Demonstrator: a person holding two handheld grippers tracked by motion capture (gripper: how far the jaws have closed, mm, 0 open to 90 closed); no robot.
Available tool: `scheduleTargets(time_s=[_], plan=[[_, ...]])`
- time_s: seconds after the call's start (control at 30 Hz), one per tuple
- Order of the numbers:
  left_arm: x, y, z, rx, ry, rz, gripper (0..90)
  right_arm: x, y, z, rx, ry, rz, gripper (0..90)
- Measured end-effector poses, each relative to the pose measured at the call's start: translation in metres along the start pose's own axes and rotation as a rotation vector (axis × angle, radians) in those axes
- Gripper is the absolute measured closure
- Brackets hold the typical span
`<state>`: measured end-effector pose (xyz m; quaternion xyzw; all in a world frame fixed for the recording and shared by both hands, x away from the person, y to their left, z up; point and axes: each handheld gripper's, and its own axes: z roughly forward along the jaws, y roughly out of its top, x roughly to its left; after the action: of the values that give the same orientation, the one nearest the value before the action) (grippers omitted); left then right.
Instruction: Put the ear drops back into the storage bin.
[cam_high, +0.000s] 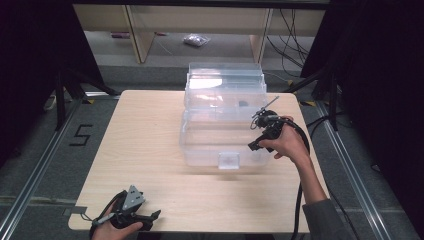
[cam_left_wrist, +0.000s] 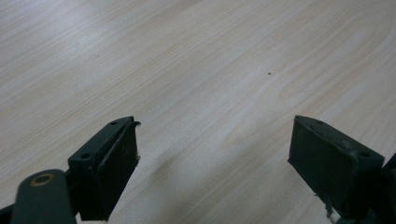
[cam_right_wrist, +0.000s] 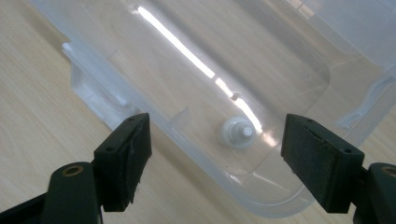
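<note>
Tongs of the right gripper (cam_right_wrist: 215, 156) are held open directly above the small white round plastic piece (cam_right_wrist: 236, 133) inside the clear plastic box (cam_high: 222, 117); the left tongs (cam_left_wrist: 215, 163), also open, are rested far off on the bench (cam_high: 150, 140).

The high view looks forward and down from above the person's side, taking in the whole pale wood surface (cam_high: 150, 150), with the clear plastic box (cam_high: 223, 120) in the upper middle of the frame and floor beyond. The left gripper view sits very close over bare wood grain, its black jaws rising from the lower corners. The right gripper view looks steeply down, near, into the box's (cam_right_wrist: 261, 84) inside, a small white knob (cam_right_wrist: 237, 132) at centre. Both gripper views share the surface (cam_left_wrist: 196, 60) with the high view; the right one also shares the box.
</note>
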<state>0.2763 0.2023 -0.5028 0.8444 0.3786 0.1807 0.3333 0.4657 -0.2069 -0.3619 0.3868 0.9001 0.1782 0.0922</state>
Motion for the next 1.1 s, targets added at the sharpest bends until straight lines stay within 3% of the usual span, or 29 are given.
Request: scheduleTargets(time_s=[0.07, 0.1, 0.13, 0.33, 0.37, 0.47, 0.53, 0.57, 0.6, 0.63, 1.0, 1.03, 1.07, 1.1], plan=[[0.000, 0.000, 0.000, -0.001, 0.000, 0.000, 15.0, 0.001, -0.001, 0.000, 0.008, 0.011, 0.012, 25.4], [0.000, 0.000, 0.000, -0.001, -0.001, -0.001, 15.0, 0.001, -0.002, 0.000, 0.005, 0.019, -0.005, 25.4], [0.000, 0.000, 0.000, -0.001, 0.000, -0.001, 15.0, 0.004, -0.004, -0.001, 0.002, 0.009, 0.031, 25.4], [0.000, 0.000, 0.000, 0.000, 0.000, -0.001, 15.0, 0.007, -0.008, -0.004, -0.022, 0.009, -0.001, 25.4], [0.000, 0.000, 0.000, 0.000, 0.000, 0.000, 15.1, 0.008, -0.008, -0.005, -0.003, 0.032, 0.007, 25.4], [0.000, 0.000, 0.001, 0.000, 0.004, 0.000, 15.0, 0.010, -0.011, -0.005, -0.016, 0.015, 0.023, 25.4], [0.000, 0.000, 0.001, -0.001, 0.002, 0.000, 15.1, 0.009, -0.012, -0.004, -0.043, 0.010, -0.016, 25.3], [0.000, 0.000, 0.000, 0.000, 0.000, 0.000, 15.0, 0.010, -0.013, -0.003, -0.044, 0.019, -0.007, 25.3], [0.000, 0.000, 0.000, 0.000, 0.000, 0.000, 15.0, 0.014, -0.015, -0.004, -0.027, 0.023, 0.033, 25.3], [0.000, 0.000, 0.000, 0.000, -0.001, -0.001, 15.0, 0.014, -0.015, -0.004, -0.038, 0.025, 0.015, 25.2], [0.000, 0.000, 0.000, 0.000, 0.000, -0.001, 15.1, 0.026, -0.030, -0.003, -0.096, 0.048, 0.011, 24.4], [0.000, 0.000, 0.000, 0.000, 0.000, -0.001, 15.1, 0.027, -0.031, -0.003, -0.089, 0.042, 0.027, 24.4], [0.000, 0.000, 0.000, 0.000, 0.001, -0.001, 15.0, 0.026, -0.033, -0.001, -0.119, 0.041, -0.020, 24.4], [0.000, 0.000, 0.000, 0.002, 0.004, 0.001, 15.1, 0.029, -0.035, -0.002, -0.099, 0.059, 0.022, 24.4]])
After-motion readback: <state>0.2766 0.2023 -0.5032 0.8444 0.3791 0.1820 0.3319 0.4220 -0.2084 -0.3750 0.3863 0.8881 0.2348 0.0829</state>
